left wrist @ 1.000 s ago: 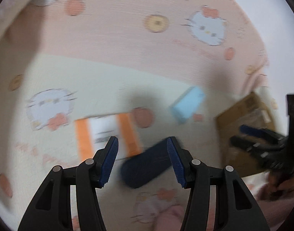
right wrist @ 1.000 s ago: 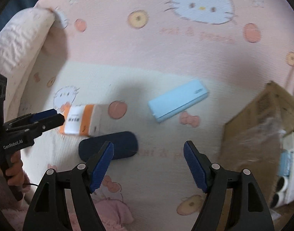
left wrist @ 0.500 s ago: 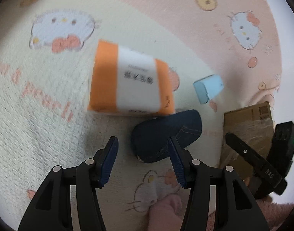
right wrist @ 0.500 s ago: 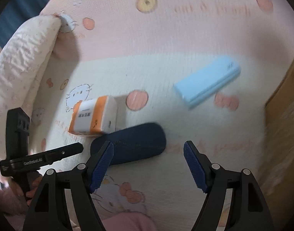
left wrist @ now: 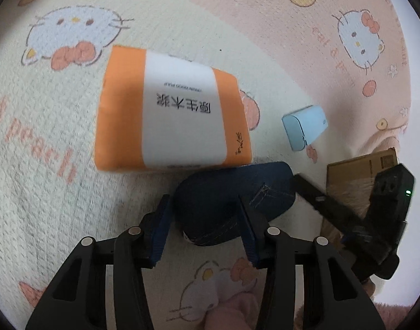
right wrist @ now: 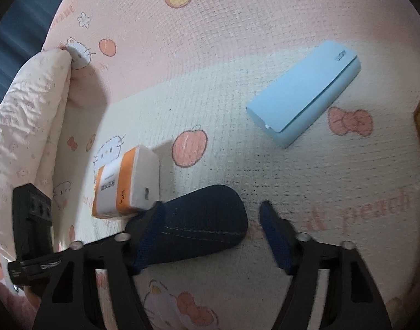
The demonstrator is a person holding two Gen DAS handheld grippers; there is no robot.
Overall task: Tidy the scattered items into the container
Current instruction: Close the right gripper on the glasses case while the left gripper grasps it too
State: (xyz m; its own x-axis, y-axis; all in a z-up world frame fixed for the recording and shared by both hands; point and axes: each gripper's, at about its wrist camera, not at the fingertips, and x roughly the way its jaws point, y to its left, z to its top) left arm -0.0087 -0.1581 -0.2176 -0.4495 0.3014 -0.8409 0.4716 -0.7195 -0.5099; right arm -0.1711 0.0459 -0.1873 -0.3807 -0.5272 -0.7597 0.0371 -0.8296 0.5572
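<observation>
One denim case (right wrist: 199,228), long axis left-right, flat.

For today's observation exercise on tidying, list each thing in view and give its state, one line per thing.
Dark blue denim pouch: lying flat on the blanket, between both grippers' jaws.
Orange-and-white tissue pack: lying flat, wrapper closed.
Light blue oblong case: closed, lying flat.
Brown cardboard box: at the edge; interior hidden.
Left gripper: jaws closing around the pouch.
Right gripper: jaws closing, pouch between them.

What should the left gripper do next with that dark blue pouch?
Probably finish closing on it. The left gripper already straddles one end of the dark blue pouch, its jaws closing but apparently not yet pressing; the cardboard box waits to the right.
</observation>
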